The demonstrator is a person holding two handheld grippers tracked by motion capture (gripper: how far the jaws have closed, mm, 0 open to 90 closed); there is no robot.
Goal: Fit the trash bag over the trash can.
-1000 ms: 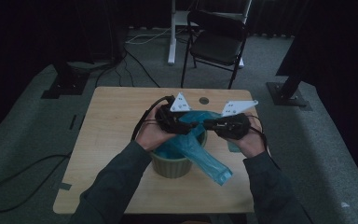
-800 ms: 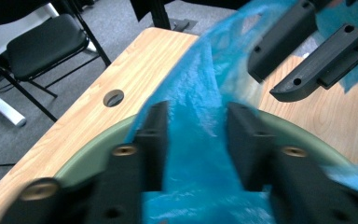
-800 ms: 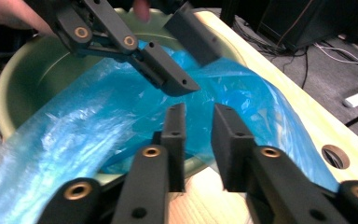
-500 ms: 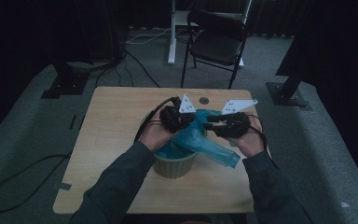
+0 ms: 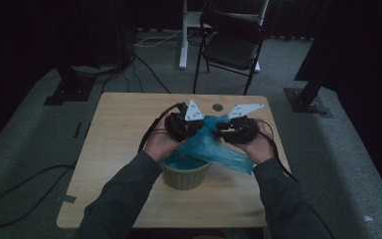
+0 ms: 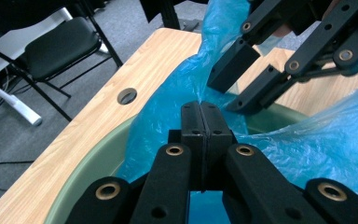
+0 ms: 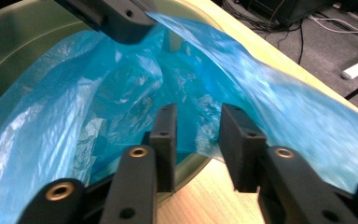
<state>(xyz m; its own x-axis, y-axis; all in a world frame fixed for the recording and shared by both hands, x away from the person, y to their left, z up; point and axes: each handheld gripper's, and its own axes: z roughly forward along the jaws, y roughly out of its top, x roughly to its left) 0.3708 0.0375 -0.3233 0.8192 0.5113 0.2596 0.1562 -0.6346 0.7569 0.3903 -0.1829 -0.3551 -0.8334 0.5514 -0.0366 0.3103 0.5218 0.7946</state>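
Note:
A blue plastic bag (image 5: 214, 147) lies in and over a pale green round tub (image 5: 184, 177) at the table's front middle. My left gripper (image 5: 186, 124) is above the tub's back rim, shut on a fold of the bag (image 6: 168, 102); its jaws (image 6: 200, 116) are pressed together on the film. My right gripper (image 5: 234, 130) faces it closely from the right and stands open (image 7: 196, 135), with the bag's edge (image 7: 98, 93) running between its fingers. The bag's loose tail hangs over the tub's right side onto the table.
The wooden table (image 5: 124, 124) has a small round hole (image 5: 217, 107) near its back edge. A black folding chair (image 5: 231, 47) stands behind it. Cables trail from both grippers and across the grey carpet.
The bag's tail has been drawn up and to the right, off the tub's front. Both hands have stayed over the tub's back rim, a little closer together.

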